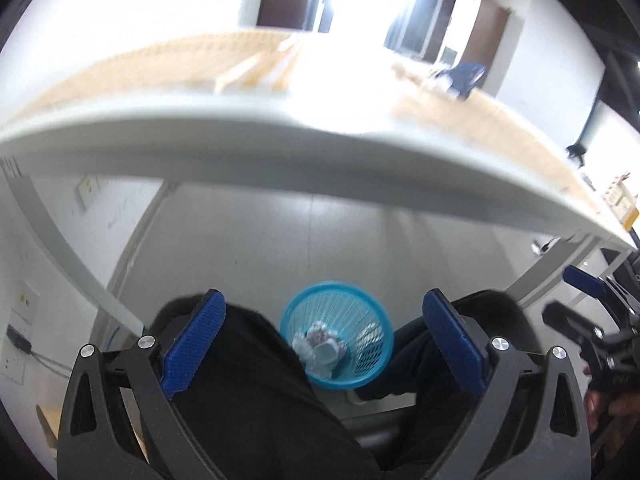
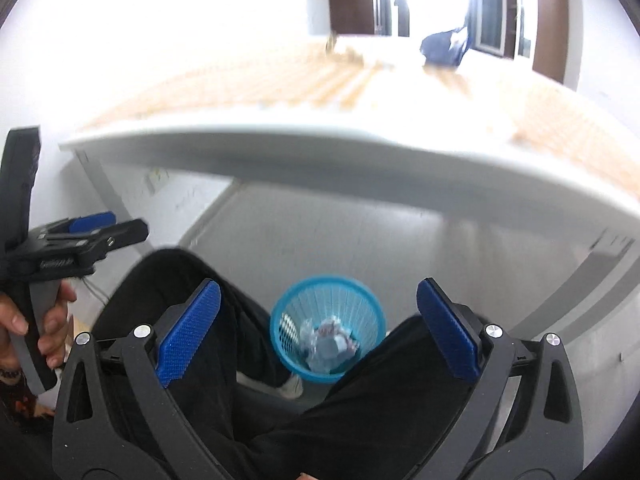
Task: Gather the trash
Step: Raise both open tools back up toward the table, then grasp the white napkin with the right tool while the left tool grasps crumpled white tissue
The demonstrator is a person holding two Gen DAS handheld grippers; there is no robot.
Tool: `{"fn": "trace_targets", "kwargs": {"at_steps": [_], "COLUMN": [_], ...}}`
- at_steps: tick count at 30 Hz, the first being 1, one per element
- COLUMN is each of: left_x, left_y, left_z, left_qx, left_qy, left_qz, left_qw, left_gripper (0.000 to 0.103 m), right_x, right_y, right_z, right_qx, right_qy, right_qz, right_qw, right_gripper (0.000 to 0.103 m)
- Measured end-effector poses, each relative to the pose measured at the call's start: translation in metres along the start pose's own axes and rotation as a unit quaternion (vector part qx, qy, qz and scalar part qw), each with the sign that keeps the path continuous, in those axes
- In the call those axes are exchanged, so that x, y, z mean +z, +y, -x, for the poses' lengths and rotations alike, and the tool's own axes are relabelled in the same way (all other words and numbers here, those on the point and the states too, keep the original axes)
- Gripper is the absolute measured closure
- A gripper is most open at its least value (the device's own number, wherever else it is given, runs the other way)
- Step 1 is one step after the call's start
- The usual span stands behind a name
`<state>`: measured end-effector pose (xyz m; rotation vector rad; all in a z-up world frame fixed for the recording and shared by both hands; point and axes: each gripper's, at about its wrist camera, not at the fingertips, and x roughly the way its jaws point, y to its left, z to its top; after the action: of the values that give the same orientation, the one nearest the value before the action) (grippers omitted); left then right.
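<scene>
Trash (image 1: 320,350) lies crumpled in the blue basket (image 1: 372,312) on the floor, between the person's knees. Left gripper (image 1: 324,344) and right gripper (image 2: 318,334) hang above it, both released and empty, equally near; the table (image 2: 360,160) lies ahead, higher.

Pale grey floor (image 1: 312,240) beneath a white-edged counter (image 1: 240,136), a blue mesh wastebasket (image 1: 360,316) of crumpled trash (image 1: 320,344) standing on the floor, blurred tan matting (image 2: 280,80) and a dark blue bundle (image 2: 444,50) on the counter

Blue mesh basket (image 1: 336,334) upright on floor, crumpled trash (image 1: 320,348) inside
</scene>
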<state>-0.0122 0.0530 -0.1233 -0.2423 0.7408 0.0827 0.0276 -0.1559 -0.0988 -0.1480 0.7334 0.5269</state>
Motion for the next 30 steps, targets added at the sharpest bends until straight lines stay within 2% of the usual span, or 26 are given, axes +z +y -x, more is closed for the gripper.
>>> {"fn": "trace_targets", "kwargs": {"at_steps": [6,10,13,20,25,30], "left_x": [0.029,0.058,0.081,0.143,0.176,0.205], "left_y": [-0.022,-0.027,-0.029,-0.038,-0.041,-0.051], "left_z": [0.044,0.050,0.047,0.036,0.012,-0.017], "left_qx": [-0.008,-0.035,-0.049,-0.050,-0.052,-0.048], "left_qy": [-0.067,-0.083,-0.088,-0.106,-0.093,-0.086], "left_qz": [-0.044,-0.043,-0.033,-0.039,-0.035,-0.054], "left_qw": [0.9967,0.9950,0.9943,0.9923,0.9937,0.9936], "left_gripper": [0.006,0.006,0.006,0.006,0.006,0.006], "right_x": [0.039,0.066,0.089,0.130,0.161,0.191], "right_y": [-0.006,-0.014,-0.020,-0.044,-0.051,-0.064], "right_z": [0.030,0.047,0.046,0.011,-0.020,-0.045], "right_qx": [-0.005,-0.019,-0.020,-0.024,-0.024,-0.025], "right_qy": [-0.057,-0.099,-0.111,-0.102,-0.088,-0.073], "right_qz": [-0.013,-0.032,-0.039,-0.055,-0.052,-0.056], "right_qw": [0.998,0.994,0.993,0.993,0.994,0.995], "right_gripper": [0.009,0.009,0.009,0.009,0.009,0.009]}}
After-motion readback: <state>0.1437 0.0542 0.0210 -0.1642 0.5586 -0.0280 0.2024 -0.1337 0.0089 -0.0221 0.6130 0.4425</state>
